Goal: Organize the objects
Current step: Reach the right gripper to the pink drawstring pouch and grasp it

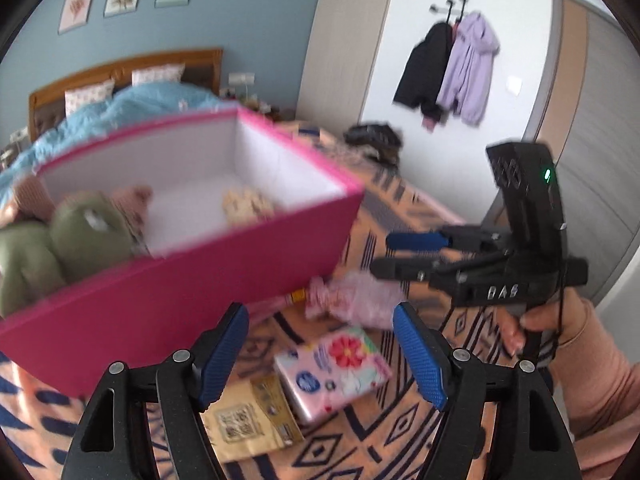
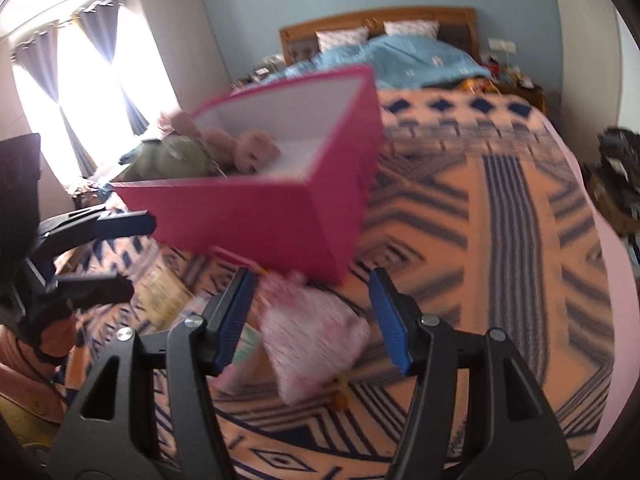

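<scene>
Leftmost, a pink box [image 1: 248, 280] rests on the patterned blanket [image 1: 400, 432], holding a green plush [image 1: 80, 236] and a pink plush [image 1: 132, 200]. Left gripper [image 1: 320, 356]: jaws apart, empty, above a pink tissue pack [image 1: 336, 368]. Right gripper [image 2: 312, 316]: jaws apart, nothing gripped, over a pink pouch [image 2: 312, 344] near the box

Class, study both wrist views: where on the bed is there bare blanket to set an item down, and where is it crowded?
Free: the patterned blanket right of the pink box, out to the bed's pink edge. Also the box's white floor beyond the plush toys. Crowded: in front of the box, where the pink pouch, the tissue pack and the tan packet lie near both open grippers.
</scene>
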{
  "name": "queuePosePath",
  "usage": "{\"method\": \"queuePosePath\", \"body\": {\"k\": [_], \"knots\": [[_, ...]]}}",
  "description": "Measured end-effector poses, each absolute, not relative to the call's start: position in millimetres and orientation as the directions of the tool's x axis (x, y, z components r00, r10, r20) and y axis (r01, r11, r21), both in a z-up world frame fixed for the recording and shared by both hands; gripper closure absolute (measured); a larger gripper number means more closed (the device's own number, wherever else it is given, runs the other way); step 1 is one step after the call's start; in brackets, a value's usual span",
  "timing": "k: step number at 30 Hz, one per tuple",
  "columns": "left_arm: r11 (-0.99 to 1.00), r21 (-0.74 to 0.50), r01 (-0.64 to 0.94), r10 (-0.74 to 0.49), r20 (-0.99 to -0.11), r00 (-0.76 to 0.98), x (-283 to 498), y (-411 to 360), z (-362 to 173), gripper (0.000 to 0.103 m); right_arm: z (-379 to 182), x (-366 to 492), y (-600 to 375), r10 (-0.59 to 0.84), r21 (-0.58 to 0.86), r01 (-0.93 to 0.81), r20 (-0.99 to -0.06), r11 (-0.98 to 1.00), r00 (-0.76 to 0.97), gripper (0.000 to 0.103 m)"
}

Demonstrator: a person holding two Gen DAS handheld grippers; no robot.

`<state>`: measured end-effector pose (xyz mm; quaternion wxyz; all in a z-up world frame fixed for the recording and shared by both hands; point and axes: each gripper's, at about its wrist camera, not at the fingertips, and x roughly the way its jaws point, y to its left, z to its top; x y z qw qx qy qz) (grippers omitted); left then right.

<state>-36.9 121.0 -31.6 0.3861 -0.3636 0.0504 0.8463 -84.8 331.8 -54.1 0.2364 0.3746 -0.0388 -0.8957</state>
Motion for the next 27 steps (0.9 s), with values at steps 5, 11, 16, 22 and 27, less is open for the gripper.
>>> {"method": "queuePosePath", "body": {"k": [5, 11, 16, 22, 27], "knots": [[-0.708, -0.181, -0.683, 0.568, -0.720, -0.398, -42, 137, -60, 0.027, -71, -94, 340, -0.457, 0.286, 0.364, -0.673, -0.886, -0.582, 0.042], [-0.716, -0.140, -0.684, 0.514, -0.768, -0.381, -47, 147, -76, 0.027, -84, -99, 338, -0.487, 0.328, 0.370, -0.699, -0.869, -0.524, 0.043], [-0.720, -0.151, -0.677, 0.514, -0.772, -0.374, -45, 135, -77, 0.027, -88, -86, 335, -0.521, 0.352, 0.397, -0.697, -0.847, -0.494, 0.052], [-0.760, -0.168, -0.627, 0.492, -0.779, -0.388, -48, 109, -78, 0.027, -92, -66, 335, -0.555, 0.414, 0.377, -0.693, -0.829, -0.460, 0.055], [-0.806, -0.177, -0.564, 0.463, -0.783, -0.415, -54, 92, -77, 0.027, -91, -46, 321, -0.590, 0.435, 0.414, -0.695, -0.800, -0.410, 0.055]]}}
